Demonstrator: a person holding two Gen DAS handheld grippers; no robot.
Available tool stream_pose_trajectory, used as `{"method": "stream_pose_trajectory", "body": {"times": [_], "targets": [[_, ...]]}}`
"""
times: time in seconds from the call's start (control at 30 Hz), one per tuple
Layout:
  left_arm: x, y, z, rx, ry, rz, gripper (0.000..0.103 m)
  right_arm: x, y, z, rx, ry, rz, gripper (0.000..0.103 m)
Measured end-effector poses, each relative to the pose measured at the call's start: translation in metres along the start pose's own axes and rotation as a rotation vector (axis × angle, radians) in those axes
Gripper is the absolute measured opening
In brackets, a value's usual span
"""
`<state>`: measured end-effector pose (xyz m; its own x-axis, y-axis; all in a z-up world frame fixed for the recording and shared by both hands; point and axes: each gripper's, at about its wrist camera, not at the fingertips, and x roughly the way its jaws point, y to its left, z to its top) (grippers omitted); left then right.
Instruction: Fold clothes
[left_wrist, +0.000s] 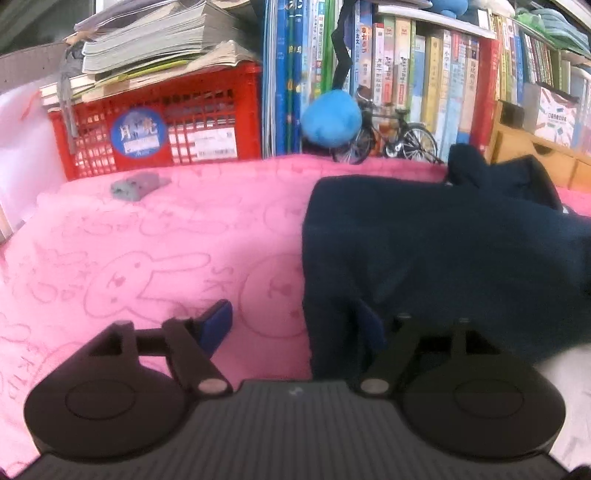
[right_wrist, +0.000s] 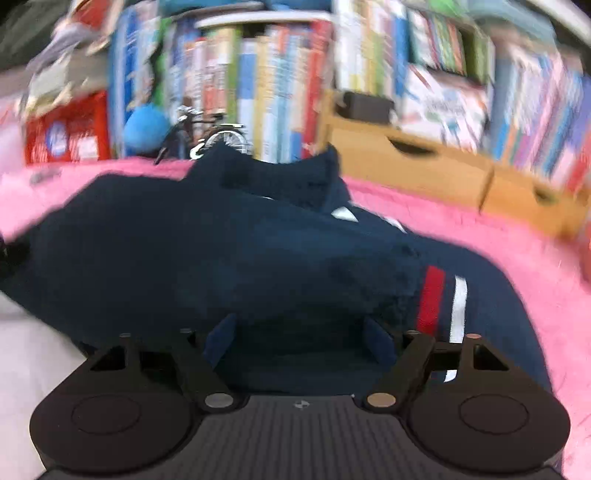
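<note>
A dark navy garment (left_wrist: 424, 240) lies bunched on a pink rabbit-print towel (left_wrist: 147, 240). In the right wrist view the garment (right_wrist: 221, 251) shows a red and white stripe (right_wrist: 430, 299) at its right side. My left gripper (left_wrist: 293, 326) stands open over the garment's left edge, with one blue pad above the towel and the other against the navy cloth. My right gripper (right_wrist: 301, 341) is low over the garment's near side. Its jaws stand apart with navy cloth filling the gap, and I see no pinch. This view is blurred.
Behind the towel stand a red crate (left_wrist: 207, 110) topped with stacked books, a row of upright books (left_wrist: 406, 74), a blue plush ball (left_wrist: 330, 118), a small model bicycle (left_wrist: 399, 138) and a wooden drawer box (right_wrist: 424, 166). A small grey object (left_wrist: 135, 184) lies on the towel's far left.
</note>
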<state>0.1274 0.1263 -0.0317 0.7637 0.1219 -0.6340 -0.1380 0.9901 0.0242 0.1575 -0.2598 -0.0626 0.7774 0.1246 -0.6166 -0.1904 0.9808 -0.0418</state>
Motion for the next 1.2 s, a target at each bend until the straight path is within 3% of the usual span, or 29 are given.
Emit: {"method": "stream_pose_trajectory", "body": {"times": [0.03,0.17,0.27,0.4,0.53,0.7,0.8,0.93,1.2], "targets": [[-0.009,0.000,-0.001,-0.012,-0.008,-0.010,0.059,-0.006,-0.004,0.004,0.027,0.002,-0.002,0.058],[-0.060,0.000,-0.009,-0.051,-0.067,-0.099,0.058,-0.069,-0.011,0.005,-0.033,-0.151,0.004,0.076],[-0.107,-0.007,-0.021,0.000,-0.123,-0.153,0.058,-0.126,-0.028,-0.008,-0.027,-0.224,0.030,0.076],[-0.171,-0.013,-0.045,0.045,-0.144,-0.200,0.060,-0.196,-0.049,-0.037,-0.026,-0.254,0.033,0.076],[-0.229,-0.015,-0.086,0.043,-0.108,-0.239,0.064,-0.269,-0.052,-0.092,-0.001,-0.231,0.028,0.086],[-0.268,-0.024,-0.138,0.117,-0.042,-0.248,0.064,-0.337,-0.031,-0.186,0.039,-0.181,0.005,0.087],[-0.270,-0.034,-0.147,0.132,-0.024,-0.207,0.067,-0.351,-0.017,-0.216,0.087,-0.173,0.000,0.088],[-0.258,-0.050,-0.152,0.166,0.002,-0.165,0.067,-0.342,-0.003,-0.217,0.132,-0.137,0.017,0.088],[-0.245,-0.065,-0.173,0.183,0.076,-0.181,0.070,-0.300,0.022,-0.225,0.167,-0.013,0.054,0.088]]}}
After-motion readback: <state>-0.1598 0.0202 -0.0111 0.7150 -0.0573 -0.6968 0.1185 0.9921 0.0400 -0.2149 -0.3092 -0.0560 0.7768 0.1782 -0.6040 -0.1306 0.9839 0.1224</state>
